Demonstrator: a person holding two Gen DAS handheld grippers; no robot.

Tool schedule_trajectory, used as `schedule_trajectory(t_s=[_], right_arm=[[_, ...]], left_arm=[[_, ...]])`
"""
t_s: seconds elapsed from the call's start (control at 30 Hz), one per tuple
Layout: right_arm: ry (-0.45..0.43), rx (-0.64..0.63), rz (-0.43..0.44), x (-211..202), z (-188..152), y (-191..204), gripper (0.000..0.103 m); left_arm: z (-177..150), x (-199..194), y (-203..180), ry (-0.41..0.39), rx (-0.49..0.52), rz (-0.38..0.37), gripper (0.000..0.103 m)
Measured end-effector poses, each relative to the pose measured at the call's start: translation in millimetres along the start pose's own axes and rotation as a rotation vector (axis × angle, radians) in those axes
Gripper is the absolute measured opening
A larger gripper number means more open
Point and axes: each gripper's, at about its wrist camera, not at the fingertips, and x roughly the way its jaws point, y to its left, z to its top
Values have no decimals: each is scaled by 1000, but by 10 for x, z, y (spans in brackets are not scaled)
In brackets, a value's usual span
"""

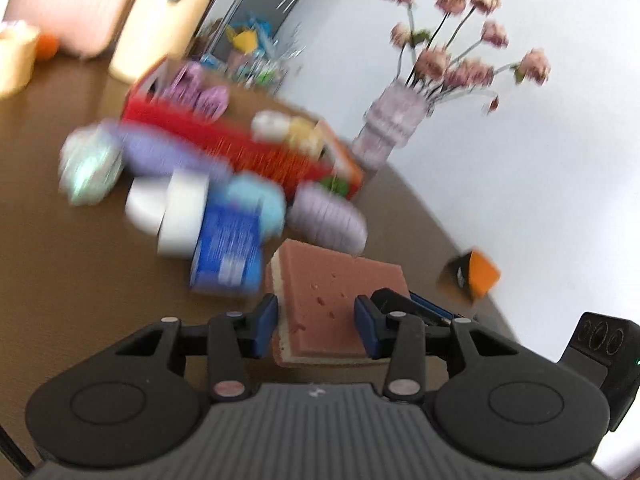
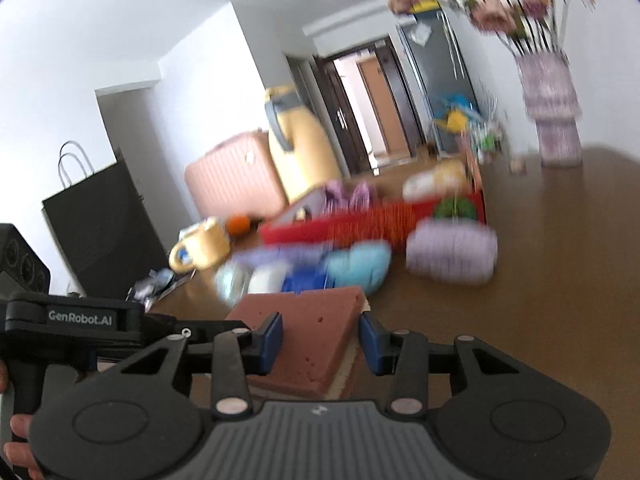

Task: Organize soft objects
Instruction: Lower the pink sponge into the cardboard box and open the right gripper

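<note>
One reddish-brown rectangular foam sponge with a cream underlayer sits gripped between both pairs of tongs: the left tongs clamp one end, the right tongs the other, above the brown wooden desk. Beyond the tongs stands one red plastic basket holding blurred purple, white and yellow soft items. In front of it lie two lilac ribbed pieces, one light-blue plush and one blue packet.
</note>
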Motion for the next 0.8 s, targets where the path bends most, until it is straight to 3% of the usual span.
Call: schedule_trajectory(t_s=[0.17, 0.27, 0.33, 0.5, 0.7, 0.8], right_arm=[[-53, -69, -59, 498, 950, -174, 41], [-8, -13, -112, 1019, 1435, -520, 41], [38, 37, -148, 1349, 1608, -777, 41], [129, 102, -190, 1960, 1731, -1233, 40], [218, -64, -339, 2211, 1518, -1159, 41], [233, -172, -391, 2232, 1422, -1072, 39]], left_arm=[[979, 588, -102, -38, 70, -18, 42], [1519, 1204, 62, 85, -24, -49, 42], [1704, 1545, 170, 104, -68, -50, 42], [1774, 2159, 344, 170, -92, -6, 42], [1629, 2466, 461, 249, -107, -2, 37], [1590, 2463, 488, 244, -100, 6, 38]])
